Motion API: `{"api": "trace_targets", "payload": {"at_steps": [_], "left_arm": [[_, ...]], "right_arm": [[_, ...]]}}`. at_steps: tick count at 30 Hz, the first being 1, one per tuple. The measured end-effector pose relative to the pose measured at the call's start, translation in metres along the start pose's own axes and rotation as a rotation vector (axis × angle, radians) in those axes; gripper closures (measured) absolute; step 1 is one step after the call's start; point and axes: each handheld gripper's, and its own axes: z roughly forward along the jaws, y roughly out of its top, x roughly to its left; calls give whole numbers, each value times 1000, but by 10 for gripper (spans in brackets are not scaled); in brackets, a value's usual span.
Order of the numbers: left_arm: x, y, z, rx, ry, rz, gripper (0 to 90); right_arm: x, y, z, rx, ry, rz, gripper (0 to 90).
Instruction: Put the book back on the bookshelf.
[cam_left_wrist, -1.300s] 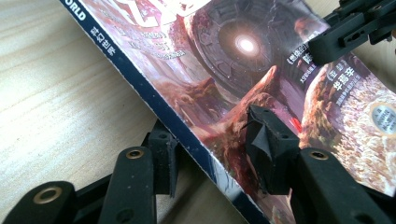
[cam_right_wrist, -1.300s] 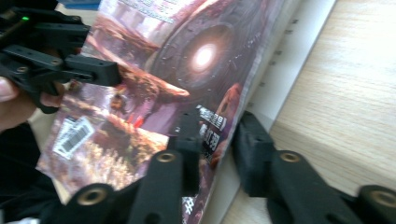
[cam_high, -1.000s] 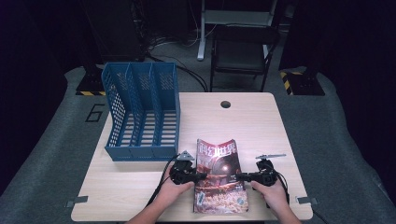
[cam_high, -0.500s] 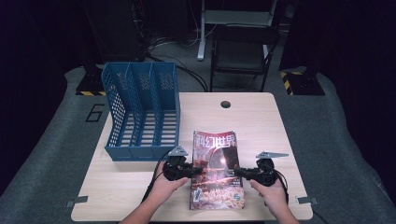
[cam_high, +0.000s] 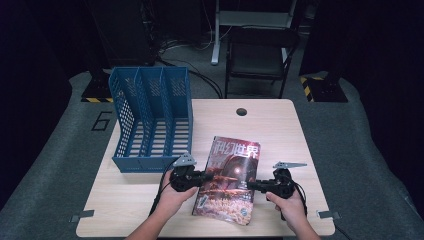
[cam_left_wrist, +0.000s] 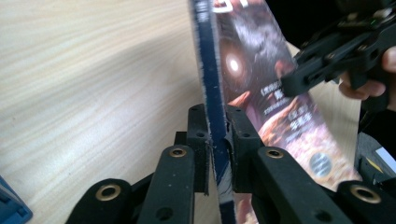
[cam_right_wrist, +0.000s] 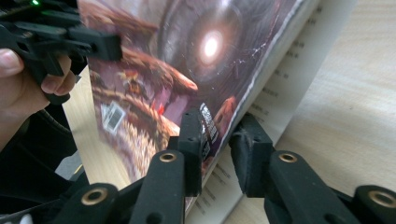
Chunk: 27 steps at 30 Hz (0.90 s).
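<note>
A magazine (cam_high: 229, 180) with a dark red cover lies tilted near the table's front edge, between both hands. My left gripper (cam_high: 200, 177) has just closed on its blue spine (cam_left_wrist: 211, 84), and both pads squeeze it in the left gripper view (cam_left_wrist: 215, 116). My right gripper (cam_high: 252, 186) straddles the opposite edge. Its jaws (cam_right_wrist: 219, 126) have just been opening: one pad rests at the cover's barcode, the other sits beside the white pages (cam_right_wrist: 285, 93), with slack between them. Each gripper view also shows the other gripper across the cover.
A blue three-slot file rack (cam_high: 150, 120) stands at the table's left rear, just beyond my left hand. The wooden table (cam_high: 270, 130) has a cable hole (cam_high: 242, 111) near its far edge. A black chair (cam_high: 260, 60) stands beyond the table.
My left hand has risen a little, lifting the magazine's spine side off the table. The right hand has hardly moved.
</note>
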Motion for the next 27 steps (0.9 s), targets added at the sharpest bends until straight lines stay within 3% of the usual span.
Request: {"api": "trace_targets", "payload": {"at_steps": [5,9,13,19,22,27], "left_arm": [[-2,3,-4,-7,4,28,840],[-3,5,-8,-19,3,26,839],[-4,8,-15,-49,0,39,840],[-5,11,-20,-80,6,55,839],[-5,11,-21,-83,1,41,839],[-3,12,-22,-69,2,45,838]], "right_arm": [[-1,-1,5,29,2,12,730],[2,1,3,28,2,-4,810],[11,5,-2,-3,-15,-61,851],[27,11,-9,-62,-82,-172,858],[33,13,-12,-82,-113,-220,860],[38,14,-14,-91,-133,-245,860]]}}
